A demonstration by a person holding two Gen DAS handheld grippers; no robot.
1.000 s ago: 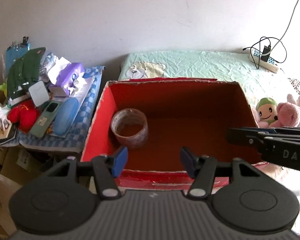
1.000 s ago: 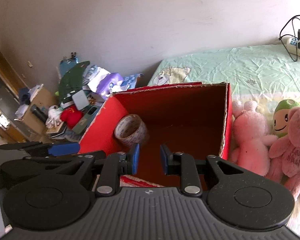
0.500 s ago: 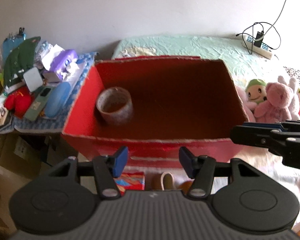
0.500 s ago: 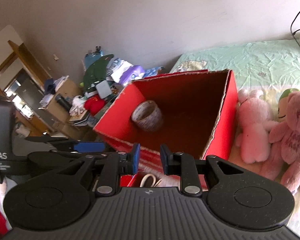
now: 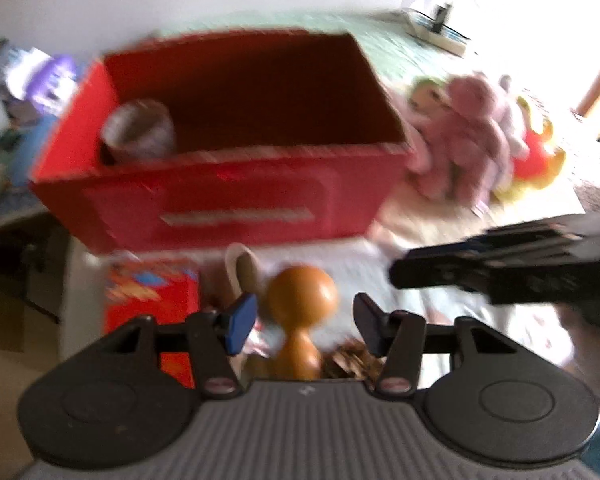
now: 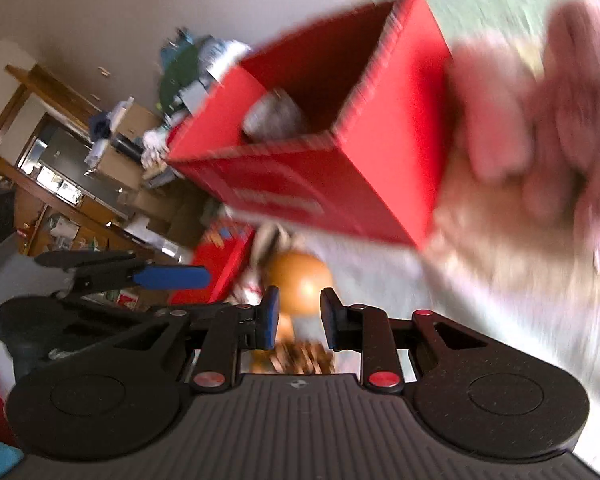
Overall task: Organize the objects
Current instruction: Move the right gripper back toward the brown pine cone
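Both cameras had pulled back and tipped downward since half a second earlier, so the red box (image 5: 227,184) sat farther off and the clutter in front of it came into view; both views were motion-blurred. Progress judged early: the box, largest item, stood on the bed (image 5: 380,44) with only one object inside, a tape roll (image 5: 139,132) against its left wall near the front corner. Still outside: the pink plush toys (image 5: 472,136) just beside the box's right wall, a smaller red carton (image 5: 147,296) by the bed's near edge in front of the box, a round-headed orange-brown wooden piece (image 5: 302,300) beside it, and something brown and fibrous (image 5: 352,360) next to that, too blurred to identify. Wooden piece looked smooth, hard, bulb over narrow neck; likely the next pick. Left gripper (image 5: 304,326) stood with jaws wide apart and empty, the wooden piece between them in view but not touched. Right gripper (image 6: 299,320) had a narrow gap between its jaws, nothing held.
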